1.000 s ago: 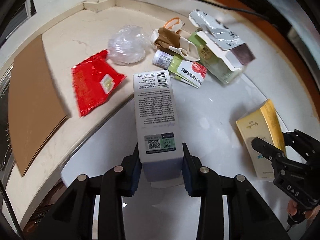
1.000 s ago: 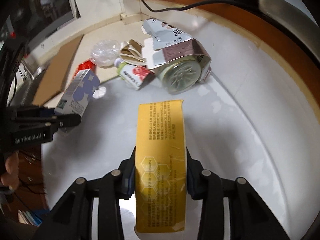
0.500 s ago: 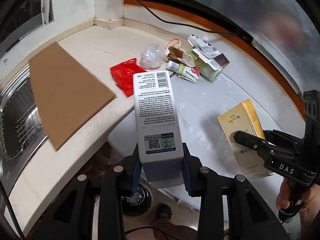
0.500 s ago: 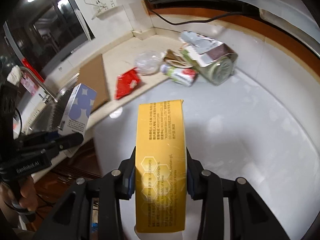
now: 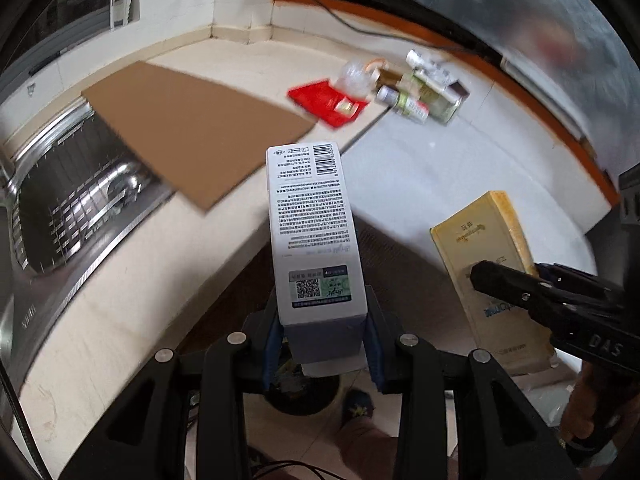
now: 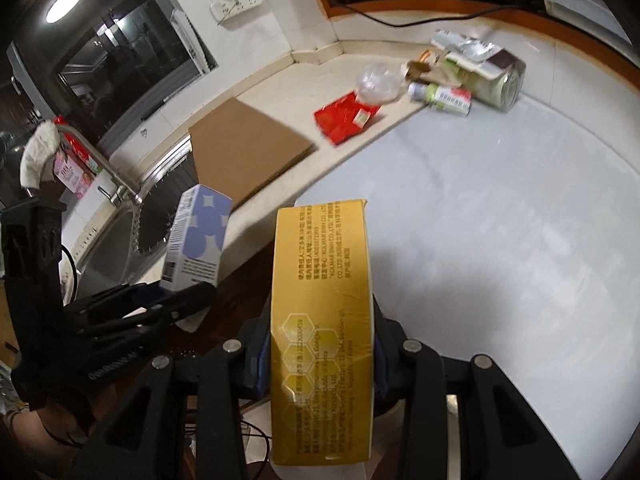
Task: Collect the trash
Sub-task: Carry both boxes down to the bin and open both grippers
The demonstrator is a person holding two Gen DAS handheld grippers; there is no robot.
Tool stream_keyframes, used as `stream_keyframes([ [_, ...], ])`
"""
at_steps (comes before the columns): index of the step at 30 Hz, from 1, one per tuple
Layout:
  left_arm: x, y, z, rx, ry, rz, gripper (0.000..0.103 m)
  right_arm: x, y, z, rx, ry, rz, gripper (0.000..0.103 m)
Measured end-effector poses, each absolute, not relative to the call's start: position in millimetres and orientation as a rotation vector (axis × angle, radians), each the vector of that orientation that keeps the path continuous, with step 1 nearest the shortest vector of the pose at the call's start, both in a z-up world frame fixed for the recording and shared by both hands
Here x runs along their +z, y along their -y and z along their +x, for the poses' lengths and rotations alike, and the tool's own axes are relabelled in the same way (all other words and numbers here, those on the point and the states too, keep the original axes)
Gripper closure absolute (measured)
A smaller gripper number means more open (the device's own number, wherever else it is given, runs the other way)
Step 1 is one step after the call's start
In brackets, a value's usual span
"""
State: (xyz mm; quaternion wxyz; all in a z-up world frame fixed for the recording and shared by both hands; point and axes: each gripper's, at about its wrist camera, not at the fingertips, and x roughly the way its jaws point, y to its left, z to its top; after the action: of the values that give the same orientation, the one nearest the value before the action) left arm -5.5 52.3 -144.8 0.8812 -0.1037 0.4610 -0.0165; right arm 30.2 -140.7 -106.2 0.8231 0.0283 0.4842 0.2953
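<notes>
Two boxes aloft past the counter edge (image 5: 132, 304): left gripper (image 5: 324, 340) pinches the white box (image 5: 312, 232), right gripper (image 6: 320, 360) the yellow box (image 6: 320, 320), long axes pointing forward, both grippers angled downward.

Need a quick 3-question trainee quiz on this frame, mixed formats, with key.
1. True or false: the left gripper is shut on the yellow box.
2. What lies beside the red wrapper on the counter? A) clear plastic wad B) spoon C) mug
3. Fill in: the flat sheet next to the sink is brown ____.

Key: 1 false, it is shut on the white carton, and the right gripper is shut on the yellow box; 2 A; 3 cardboard.
</notes>
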Motion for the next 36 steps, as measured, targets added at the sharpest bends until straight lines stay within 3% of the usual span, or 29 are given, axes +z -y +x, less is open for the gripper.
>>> stream_keyframes([
  [8, -226, -62, -35, -0.069, -1.033, -0.163, 0.069, -179, 110, -23, 0.603, -1.068, 0.006, 0.064],
  [21, -424, -47, -27, -0.157, -1.195, -0.093, 0.069, -412, 106, -14, 0.476, -1.299, 0.072, 0.063],
  [27, -501, -52, -8, -0.177, -1.247, -0.105, 0.068, -494, 106, 2, 0.471, -1.351, 0.113, 0.060],
  [31, -538, -60, -3, -0.151, -1.283, -0.118, 0.053, -531, 108, 12, 0.435, -1.355, 0.100, 0.040],
  [33, -547, -62, -2, -0.127, -1.287, -0.129, 0.034, -541, 108, 14, 0.418, -1.352, 0.099, 0.034],
  [36, -553, -68, -2, -0.094, -1.284, -0.137, 0.030, -546, 111, 18, 0.411, -1.343, 0.095, 0.030],
])
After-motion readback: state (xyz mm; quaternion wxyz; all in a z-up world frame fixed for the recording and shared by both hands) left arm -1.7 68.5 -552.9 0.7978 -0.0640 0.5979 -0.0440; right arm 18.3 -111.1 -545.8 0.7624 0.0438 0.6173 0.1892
